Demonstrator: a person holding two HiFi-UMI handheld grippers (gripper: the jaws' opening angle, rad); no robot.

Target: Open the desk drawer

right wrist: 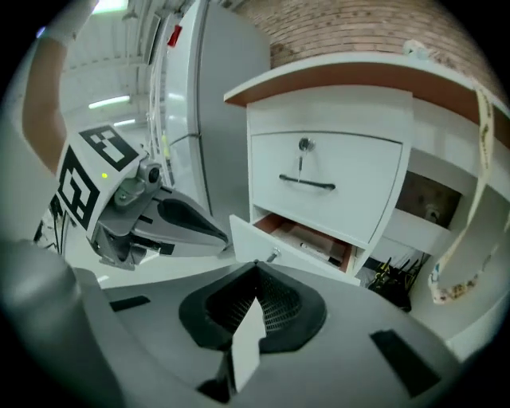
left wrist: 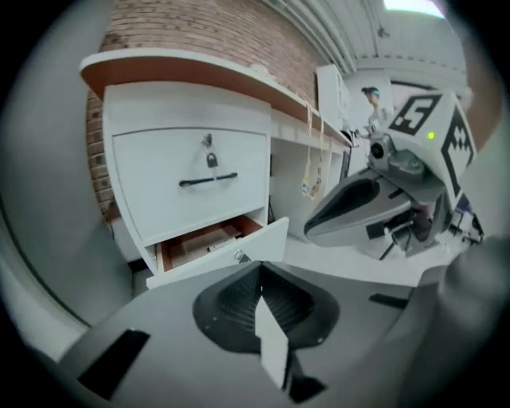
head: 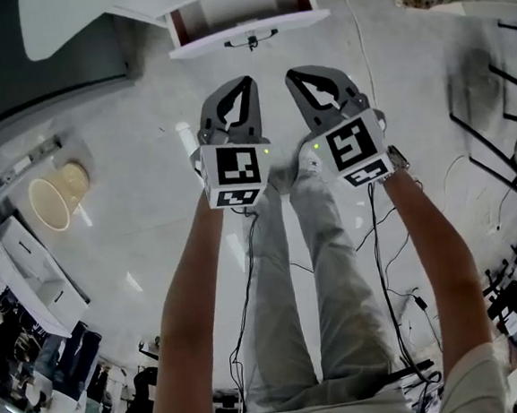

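Brick wall (left wrist: 207,24) shows only in gripper views; left claw (left wrist: 259,267) and right claw (right wrist: 256,265) both closed, empty; drawer (left wrist: 263,239) open.

The person stretches both bare arms forward and down, the left forearm (head: 196,314) and the right forearm (head: 436,257) running roughly parallel. The left gripper (head: 246,83) and the right gripper (head: 295,74) are held side by side, near each other but apart, both pointing ahead and tilted somewhat downward. Each gripper's jaws are pressed together tip to tip with nothing between them. The left marker cube (head: 235,170) and the right marker cube (head: 354,148) face up toward the head camera, each with a small green light lit at its upper edge.
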